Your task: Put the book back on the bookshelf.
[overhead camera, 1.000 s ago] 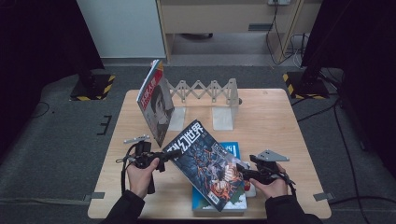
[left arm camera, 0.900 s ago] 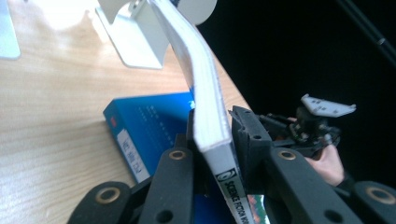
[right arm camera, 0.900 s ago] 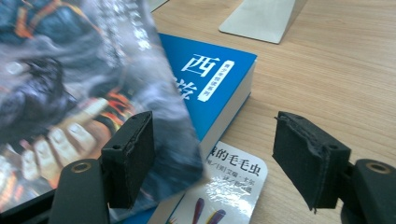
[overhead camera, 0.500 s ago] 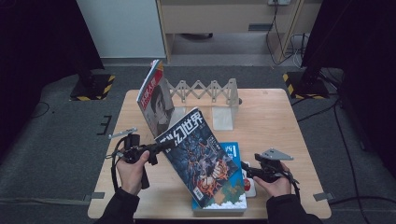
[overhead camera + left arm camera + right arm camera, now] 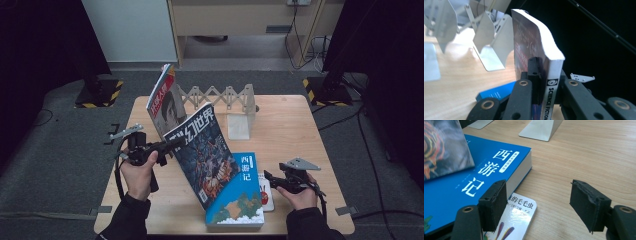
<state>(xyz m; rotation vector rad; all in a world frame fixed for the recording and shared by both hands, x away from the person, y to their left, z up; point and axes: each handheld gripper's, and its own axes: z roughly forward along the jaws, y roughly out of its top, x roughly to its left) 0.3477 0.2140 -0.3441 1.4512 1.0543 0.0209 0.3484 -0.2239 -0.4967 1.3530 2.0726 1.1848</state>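
— Wooden table (image 5: 300, 130) under both my hands, dark floor all round it. What sits nearest your fingers?

— My left gripper (image 5: 167, 146) is clamped on the science-fiction magazine (image 5: 205, 150); its jaws have just been closing, with the magazine between them. In the left gripper view the pads (image 5: 534, 72) pinch it at the spine, one on each cover, and the spine runs up between them. It hangs tilted, its lower corner over the blue book (image 5: 240, 192).

— And the right?

— My right gripper (image 5: 267, 176) stands open with nothing between its jaws. Its left pad (image 5: 494, 202) is just over a small white picture book (image 5: 516, 220) that pokes out from under the blue book's near corner; bare wood lies between the pads.

— Farther out?

— Beyond my left fingers a second magazine (image 5: 162, 100) stands upright against the folding metal book rack (image 5: 220, 97). Beyond my right fingers, one grey bookend (image 5: 239, 122) stands on the wood, well apart from them.
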